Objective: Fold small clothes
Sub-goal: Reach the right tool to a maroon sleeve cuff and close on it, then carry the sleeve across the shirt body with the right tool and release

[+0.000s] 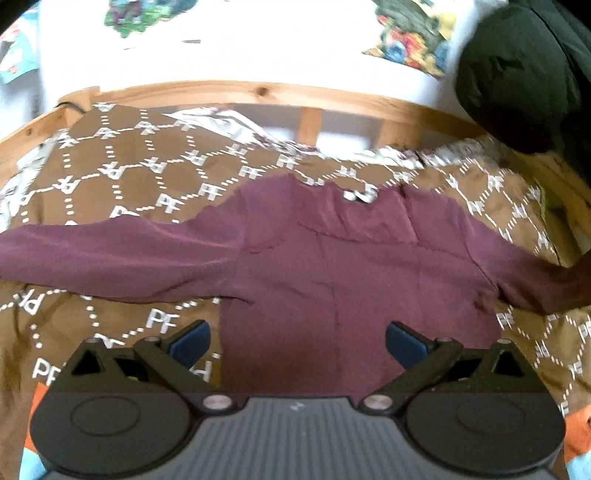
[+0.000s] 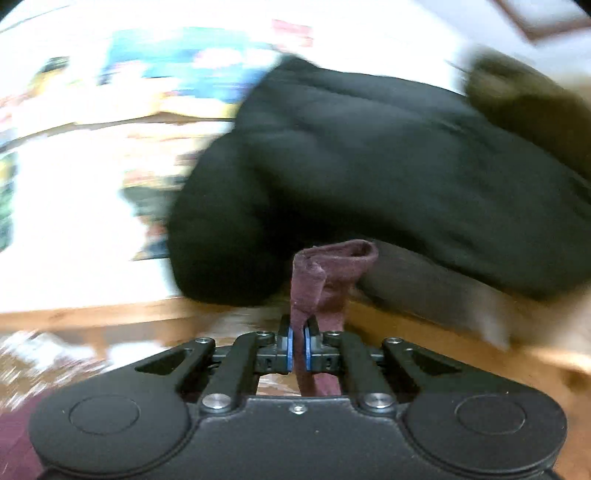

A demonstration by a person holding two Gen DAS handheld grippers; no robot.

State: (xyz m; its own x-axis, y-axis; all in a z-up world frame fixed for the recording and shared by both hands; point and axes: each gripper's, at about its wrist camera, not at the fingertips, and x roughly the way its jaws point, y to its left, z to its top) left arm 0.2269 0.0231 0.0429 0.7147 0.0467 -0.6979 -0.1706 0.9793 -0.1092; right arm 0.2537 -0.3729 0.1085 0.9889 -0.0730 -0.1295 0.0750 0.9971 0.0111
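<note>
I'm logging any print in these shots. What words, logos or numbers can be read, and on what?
"PF": white monogram repeated across the brown sheet, some copies upside down.
Posters on the wall: too blurred to read.
Maroon shirt: no print.
Right wrist view: nothing readable.

Count: 1 maroon top (image 1: 332, 258), long-sleeved, 2 sleeves showing in the left wrist view. 1 brown sheet (image 1: 122, 173) with a white PF print under it. 1 wooden frame (image 1: 258, 90) behind. 1 black bulky garment (image 2: 388, 177). Tongs: 2 sets, left tongs (image 1: 297, 341) and right tongs (image 2: 298, 349), 2 blue pads (image 1: 190, 341) each. Colourful prints on the white backdrop: at least 3 in the left view (image 1: 413, 37); the right view is too blurred to count.
</note>
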